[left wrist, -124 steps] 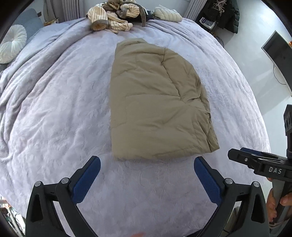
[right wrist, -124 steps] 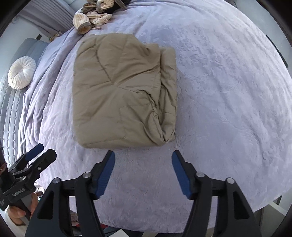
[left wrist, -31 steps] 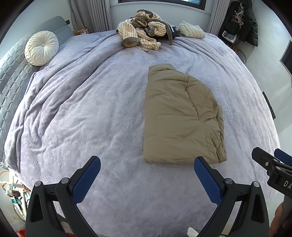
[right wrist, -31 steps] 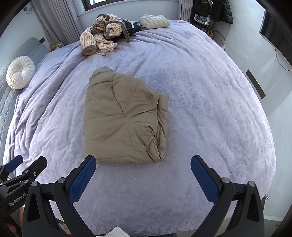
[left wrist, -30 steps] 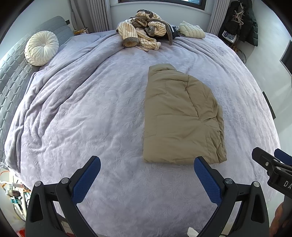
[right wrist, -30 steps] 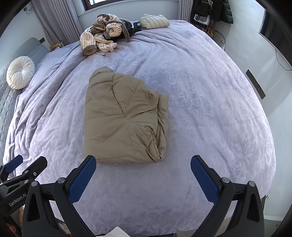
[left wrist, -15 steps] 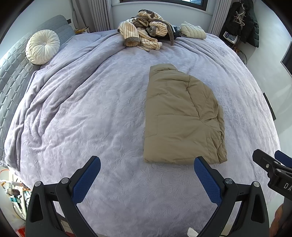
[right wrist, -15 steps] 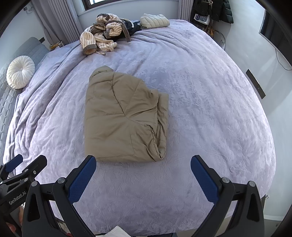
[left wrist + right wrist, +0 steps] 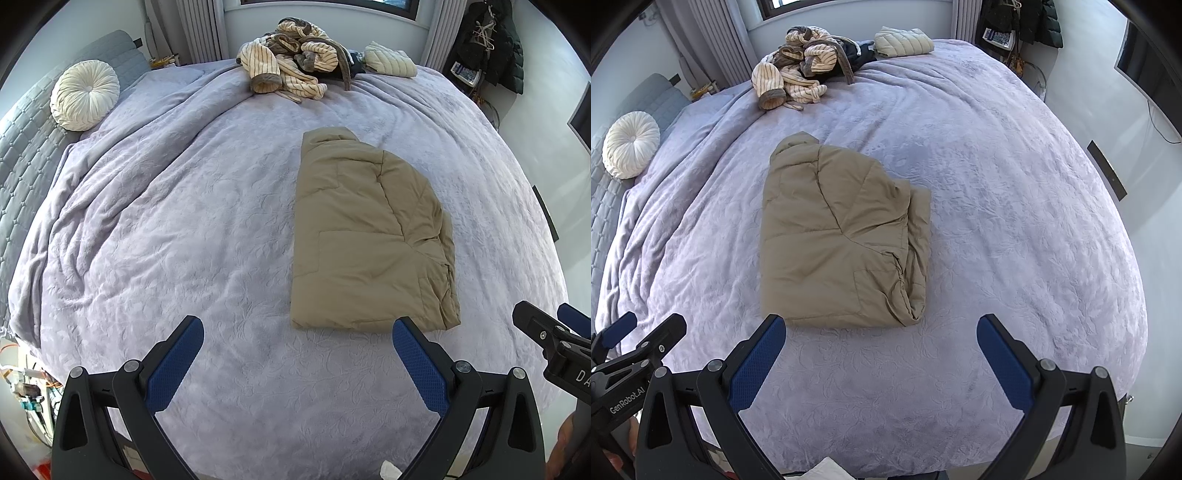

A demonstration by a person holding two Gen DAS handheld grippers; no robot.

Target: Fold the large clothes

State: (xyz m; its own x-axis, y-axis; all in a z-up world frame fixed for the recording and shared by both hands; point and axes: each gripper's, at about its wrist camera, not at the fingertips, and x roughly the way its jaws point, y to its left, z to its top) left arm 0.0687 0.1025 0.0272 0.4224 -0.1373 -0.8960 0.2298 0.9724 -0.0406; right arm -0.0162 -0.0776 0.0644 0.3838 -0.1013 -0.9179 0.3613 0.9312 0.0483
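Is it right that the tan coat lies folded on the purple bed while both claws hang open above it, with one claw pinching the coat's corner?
Not quite. Neither claw pinches anything: the left claw and right claw are open and clear of the folded tan coat on the purple bed, as both wrist views show.

The left gripper and right gripper are alike: matte black angular frames with round silver screws, and fingers faced in blue dimpled pads. White lettering "GenRobot.AI" marks one body. Bare skin shows at the frame edges.
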